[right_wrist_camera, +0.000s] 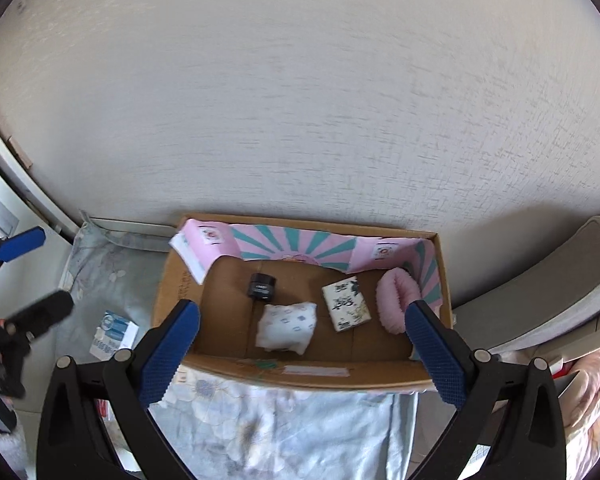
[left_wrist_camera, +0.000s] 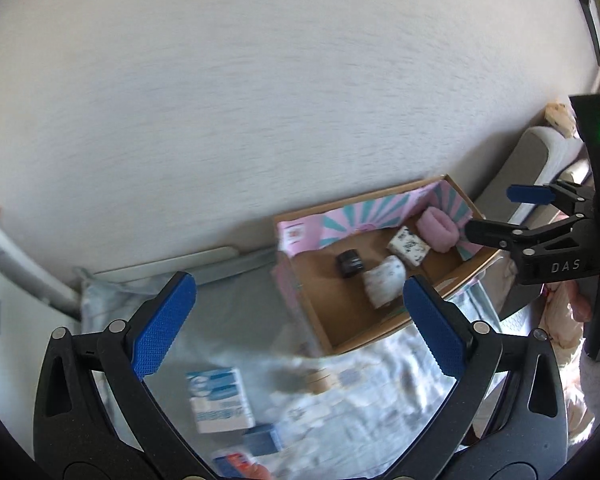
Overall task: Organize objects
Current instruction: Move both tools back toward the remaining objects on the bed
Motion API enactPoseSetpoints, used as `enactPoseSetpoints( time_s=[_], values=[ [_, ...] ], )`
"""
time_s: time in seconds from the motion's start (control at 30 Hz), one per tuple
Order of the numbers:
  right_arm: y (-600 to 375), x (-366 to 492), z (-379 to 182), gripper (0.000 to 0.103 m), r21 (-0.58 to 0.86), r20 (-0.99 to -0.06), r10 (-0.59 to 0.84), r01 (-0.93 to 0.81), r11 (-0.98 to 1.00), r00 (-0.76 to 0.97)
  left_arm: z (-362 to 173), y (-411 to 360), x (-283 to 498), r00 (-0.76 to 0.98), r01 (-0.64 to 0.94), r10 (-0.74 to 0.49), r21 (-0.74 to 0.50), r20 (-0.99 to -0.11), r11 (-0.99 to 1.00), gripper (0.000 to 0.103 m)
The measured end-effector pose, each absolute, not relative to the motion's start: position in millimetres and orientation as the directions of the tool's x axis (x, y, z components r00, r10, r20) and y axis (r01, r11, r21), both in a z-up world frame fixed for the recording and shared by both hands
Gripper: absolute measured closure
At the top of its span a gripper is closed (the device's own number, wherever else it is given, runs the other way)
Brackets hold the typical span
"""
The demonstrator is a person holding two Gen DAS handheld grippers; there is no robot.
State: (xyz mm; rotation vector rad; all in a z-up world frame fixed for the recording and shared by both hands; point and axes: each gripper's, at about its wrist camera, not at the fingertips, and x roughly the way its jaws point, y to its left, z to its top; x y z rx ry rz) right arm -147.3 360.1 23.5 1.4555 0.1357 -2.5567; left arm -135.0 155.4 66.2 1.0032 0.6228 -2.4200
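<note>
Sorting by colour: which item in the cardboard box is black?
The small black jar, at the box's back left; the other three items are white or pink.

Pretty much one readable word for you here.
The only thing you can really read is "DAS", in pale letters on the black body of your right gripper (left_wrist_camera: 490, 214) as seen from the left wrist view. The white and blue box (left_wrist_camera: 220, 400) on the bedsheet has print but it's motion-blurred mush. Same story for the small black jar (right_wrist_camera: 261, 286) and the patterned white box (right_wrist_camera: 346, 303) in the cardboard box (right_wrist_camera: 320, 376): markings, nothing legible.
</note>
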Motion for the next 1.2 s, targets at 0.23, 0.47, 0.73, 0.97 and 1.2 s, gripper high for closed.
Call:
enactPoseSetpoints(
  time_s=[0.23,0.47,0.73,0.97,1.2],
  values=[
    [321,-119,34,0.001,0.042,-0.831,-0.182,0.267,-0.963,-0.526,51,139,-72,-0.626,0.598,-0.246,-0.253,-0.74,-0.761,0.0],
    [262,-86,34,0.0,0.023,-0.79,-0.264,0.403,-0.915,-0.554,25,140,-19,-0.63,0.601,-0.231,-0.277,-0.741,-0.75,0.0],
    [207,-57,4,0.001,0.032,-0.76,-0.408,0.598,-0.801,-0.505,-18,150,20,-0.629,0.599,-0.177,-0.326,-0.757,-0.732,0.0],
    [174,-45,-35,0.004,0.049,-0.782,-0.498,0.759,-0.649,-0.374,-61,172,33,-0.605,0.623,-0.127,-0.368,-0.786,-0.69,0.002],
    [162,-41,-66,0.021,0.039,-0.825,-0.506,0.868,-0.494,-0.251,-101,203,25,-0.571,0.654,-0.096,-0.381,-0.815,-0.653,0.005]
  ],
)
